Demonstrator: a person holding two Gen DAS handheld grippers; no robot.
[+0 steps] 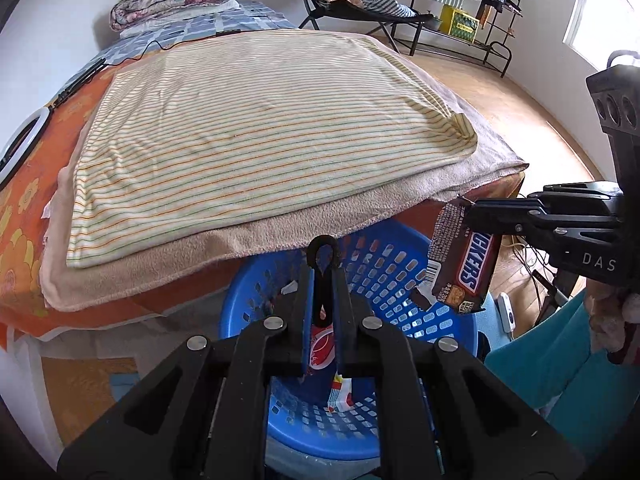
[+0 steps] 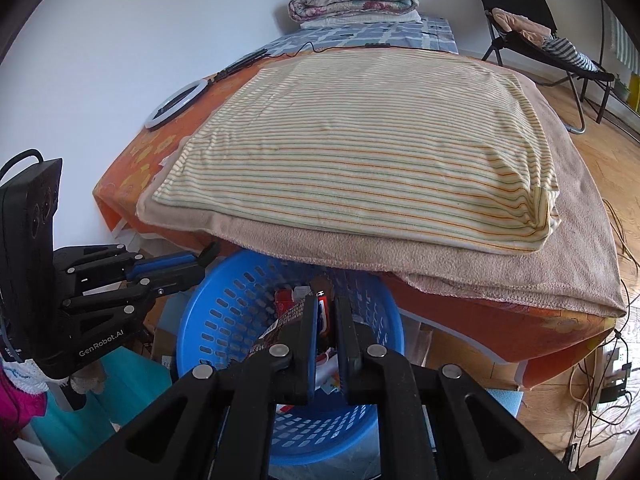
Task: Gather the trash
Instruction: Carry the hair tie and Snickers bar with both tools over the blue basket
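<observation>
Left wrist view: left hand-held gripper pressed together on a black loop, above the blue basket. Right hand-held gripper pinches a Snickers wrapper over the basket's right rim.

Right wrist view: wrapper clamped between narrow fingers, basket below, near the bed.

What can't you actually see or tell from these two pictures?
- Basket contents: both views, the grippers' own fingers cover most of the scraps inside.
- Left gripper: left view, whether it pinches anything is unclear; a black loop sits at its tips.
- Wrapper brand: left view, first letters hidden by the right gripper.
- The person: only clothing at the edges.
</observation>
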